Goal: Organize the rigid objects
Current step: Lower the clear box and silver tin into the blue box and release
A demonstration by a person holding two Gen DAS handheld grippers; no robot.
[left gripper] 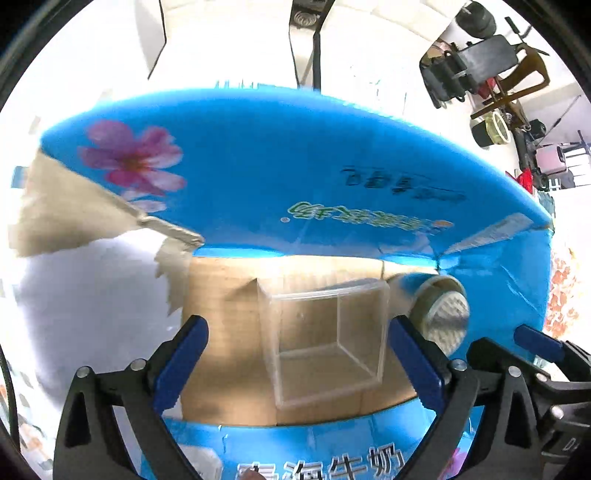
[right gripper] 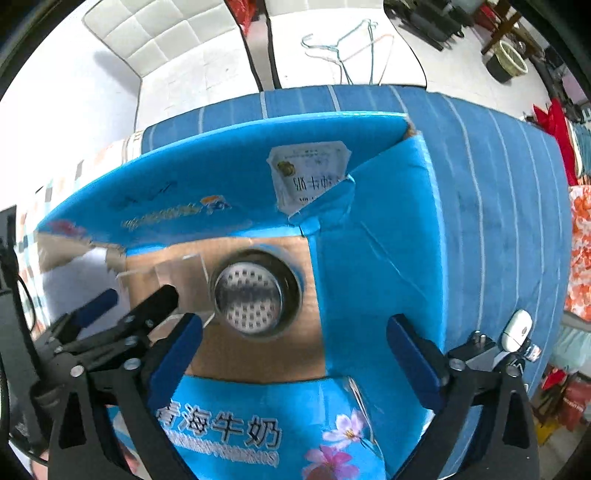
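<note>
Clear plastic box [left gripper: 327, 339] down inside the blue milk carton [left gripper: 295, 177], standing upright on the brown cardboard floor [left gripper: 221, 350], open top up; empty as far as can be seen; just beside it, to the right, a round metal strainer [left gripper: 441, 314] with lots of little holes; box and strainer very close, touching or not cannot be told; same strainer [right gripper: 255, 299] big and round in the right view, with the clear box [right gripper: 166, 271] faint at its left. Left gripper [left gripper: 297, 363] over the clear box, blue fingers [left gripper: 184, 365] spread wide, one on each side of the box, not pinching it, nothing held; right gripper [right gripper: 295, 363] over the strainer, blue fingers [right gripper: 415, 363] wide apart too, nothing held. Carton flaps folded out all around, blue with a pink flower [left gripper: 135, 158] and white letters [right gripper: 218, 424]; one torn brown flap [left gripper: 66, 218] at the left. Under the carton a blue striped cloth [right gripper: 498, 184]; farther back a white padded chair [right gripper: 155, 33] and wire hangers [right gripper: 351, 48].
</note>
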